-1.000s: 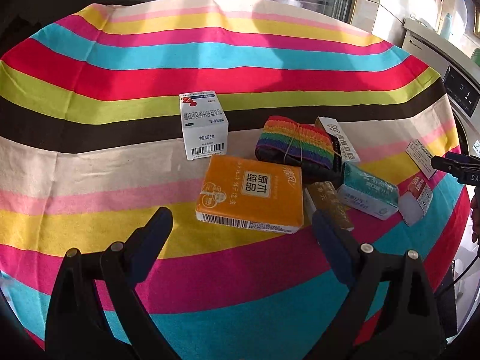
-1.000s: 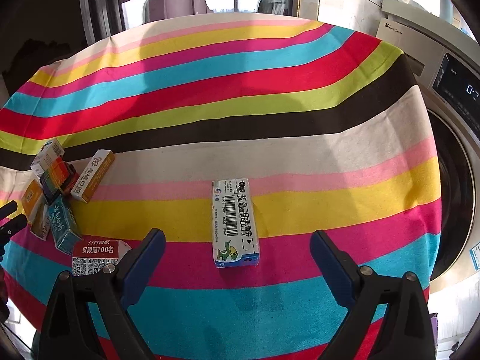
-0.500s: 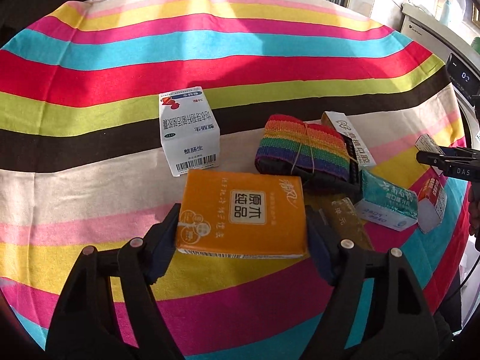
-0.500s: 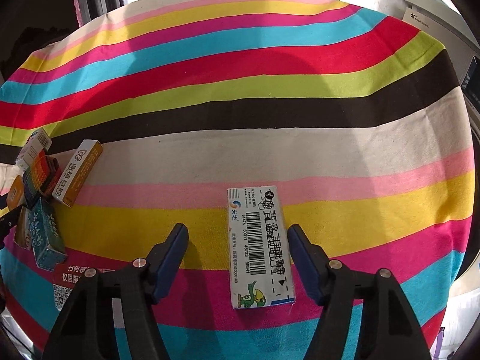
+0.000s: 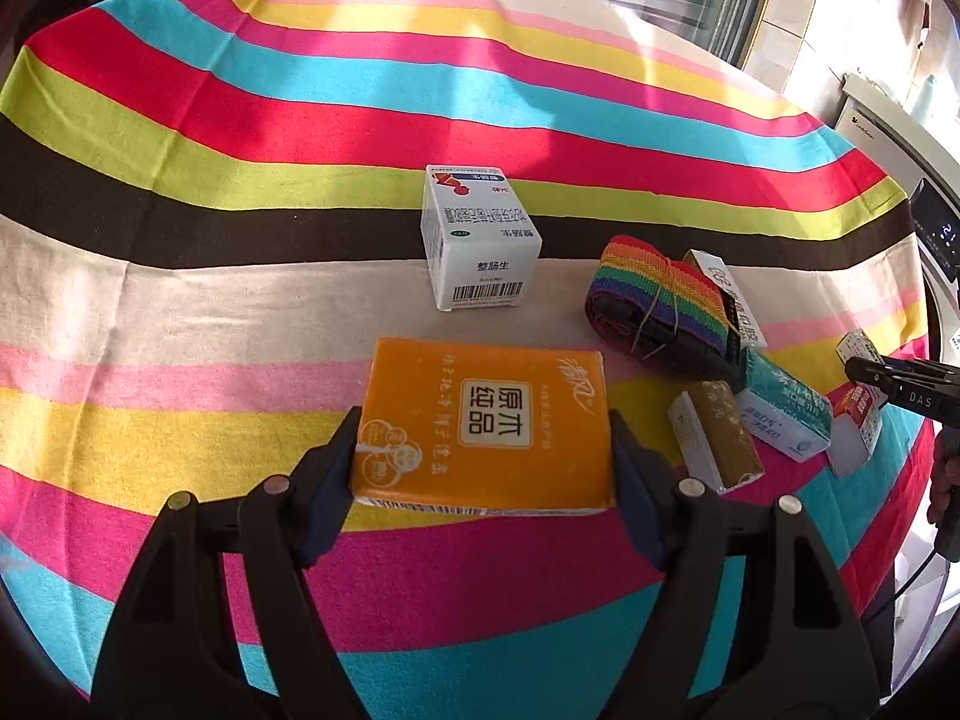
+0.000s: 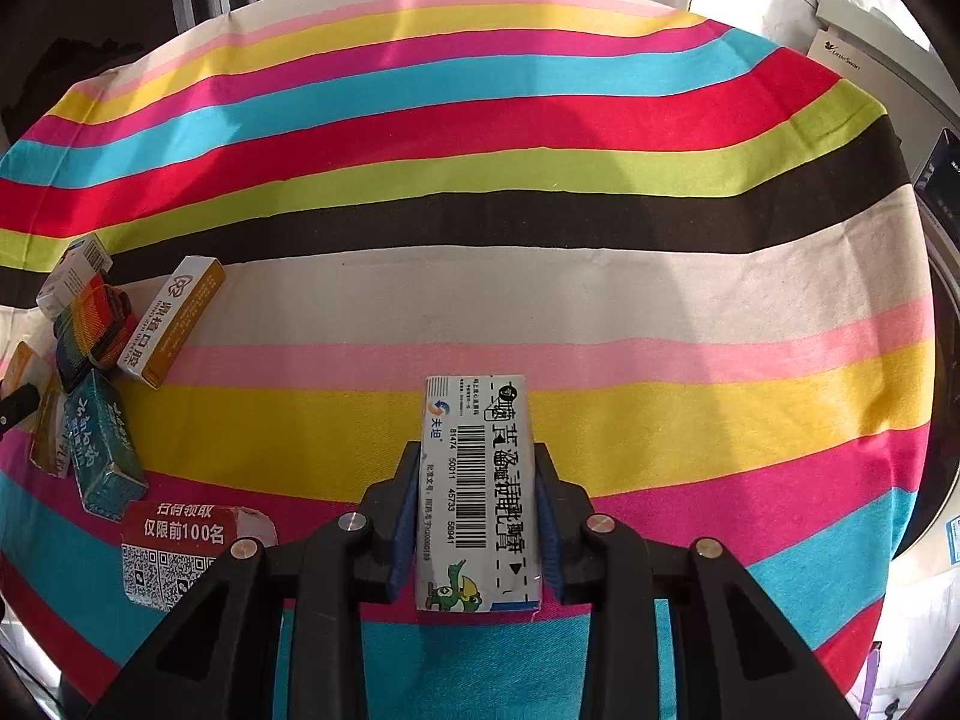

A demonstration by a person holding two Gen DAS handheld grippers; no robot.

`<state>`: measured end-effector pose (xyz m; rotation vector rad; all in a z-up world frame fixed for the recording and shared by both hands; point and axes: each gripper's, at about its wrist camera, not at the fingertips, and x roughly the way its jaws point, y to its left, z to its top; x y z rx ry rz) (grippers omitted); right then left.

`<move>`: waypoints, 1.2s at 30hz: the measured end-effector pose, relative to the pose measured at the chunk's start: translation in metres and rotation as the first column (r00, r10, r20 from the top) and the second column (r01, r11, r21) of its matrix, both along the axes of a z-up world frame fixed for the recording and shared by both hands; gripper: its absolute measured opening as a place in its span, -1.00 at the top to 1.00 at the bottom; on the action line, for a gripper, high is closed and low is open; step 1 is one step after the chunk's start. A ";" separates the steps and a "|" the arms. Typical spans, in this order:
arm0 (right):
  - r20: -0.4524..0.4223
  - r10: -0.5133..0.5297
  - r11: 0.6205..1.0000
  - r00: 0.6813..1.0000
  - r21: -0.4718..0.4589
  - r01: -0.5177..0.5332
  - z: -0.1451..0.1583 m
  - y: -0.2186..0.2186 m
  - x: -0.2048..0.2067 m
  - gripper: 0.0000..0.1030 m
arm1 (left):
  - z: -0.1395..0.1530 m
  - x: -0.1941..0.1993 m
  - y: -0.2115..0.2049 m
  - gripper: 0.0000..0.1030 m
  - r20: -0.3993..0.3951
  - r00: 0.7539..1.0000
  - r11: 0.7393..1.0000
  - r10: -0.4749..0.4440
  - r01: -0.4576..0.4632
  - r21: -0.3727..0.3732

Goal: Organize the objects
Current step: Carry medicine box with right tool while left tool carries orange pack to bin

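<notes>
While the left gripper (image 5: 480, 456) is clamping the orange tissue pack (image 5: 483, 429) between its pads, the right gripper (image 6: 477, 516), having just closed, is pinching the white barcoded box (image 6: 477, 492).

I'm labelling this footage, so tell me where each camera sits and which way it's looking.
Left wrist: on the left tongs, angled down over the striped cloth; its black arms clamp the orange tissue pack.
Right wrist: on the right tongs, angled down; they have just closed on the barcoded box.
Shared: the cloth, rainbow strap, teal box, and right tongs at the left view's edge.
</notes>
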<state>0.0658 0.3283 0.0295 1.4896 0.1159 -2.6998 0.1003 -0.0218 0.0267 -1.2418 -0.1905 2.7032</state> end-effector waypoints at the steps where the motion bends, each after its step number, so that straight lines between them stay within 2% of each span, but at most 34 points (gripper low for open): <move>1: 0.003 -0.006 1.000 1.000 0.002 0.006 0.000 0.001 0.004 0.33 | 0.001 0.005 -0.003 -0.51 -0.003 1.000 1.000 0.005 -0.005 0.007; 8: 0.018 -0.030 0.999 0.999 0.013 0.030 0.003 0.007 0.034 0.33 | 0.010 0.039 -0.019 -0.51 -0.040 0.998 0.998 0.045 -0.043 0.049; 11: 0.022 -0.039 0.999 0.999 0.014 0.038 0.004 0.009 0.045 0.33 | 0.010 0.040 -0.022 -0.51 -0.052 0.997 0.997 0.049 -0.046 0.062; 16: 0.019 -0.041 0.999 0.999 0.011 0.041 0.005 0.013 0.070 0.33 | 0.016 0.048 -0.007 -0.51 -0.074 0.996 0.996 0.046 -0.040 0.082; 27: -0.014 -0.032 0.999 0.999 -0.018 0.032 0.019 0.023 0.106 0.33 | 0.045 0.074 0.042 -0.51 -0.152 0.988 0.995 -0.032 0.046 0.088; 36: -0.044 -0.019 0.999 0.999 -0.036 0.018 0.036 0.038 0.139 0.33 | 0.073 0.096 0.096 -0.51 -0.212 0.965 0.982 -0.153 0.172 0.078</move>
